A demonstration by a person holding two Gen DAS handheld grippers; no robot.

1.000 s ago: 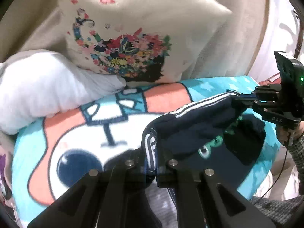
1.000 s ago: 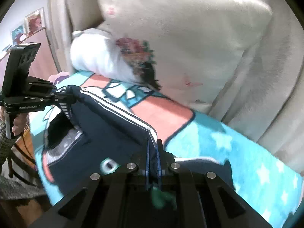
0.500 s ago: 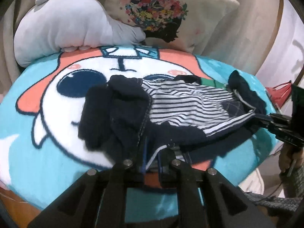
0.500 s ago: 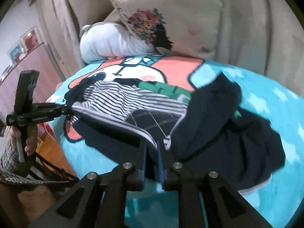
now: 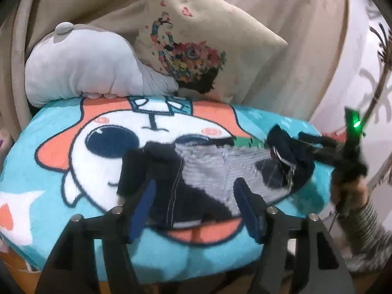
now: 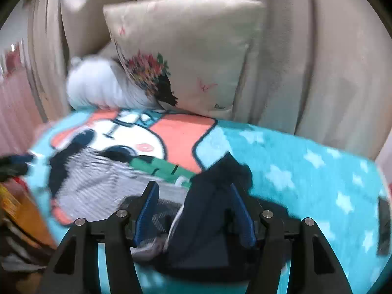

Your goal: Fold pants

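Note:
The dark navy pants (image 5: pixel 196 176) lie rumpled on the cartoon blanket (image 5: pixel 61 132), with striped grey lining showing in the middle. My left gripper (image 5: pixel 194 204) is open just above their near edge, holding nothing. My right gripper (image 6: pixel 193 210) is open too, its blue pads on either side of a bunched navy part (image 6: pixel 208 210) of the pants without pinching it. The right gripper also shows in the left wrist view (image 5: pixel 318 144) at the pants' right end, blurred.
A floral cream pillow (image 5: pixel 196 49) and a white plush cushion (image 5: pixel 85 68) lean against the beige backrest behind the blanket. The blanket's front edge drops off close to both grippers. A wooden surface (image 6: pixel 27 215) lies lower left in the right wrist view.
Both grippers were shut on the pants' edge and have now opened. The pants dropped onto the blanket, and both grippers pulled back slightly.

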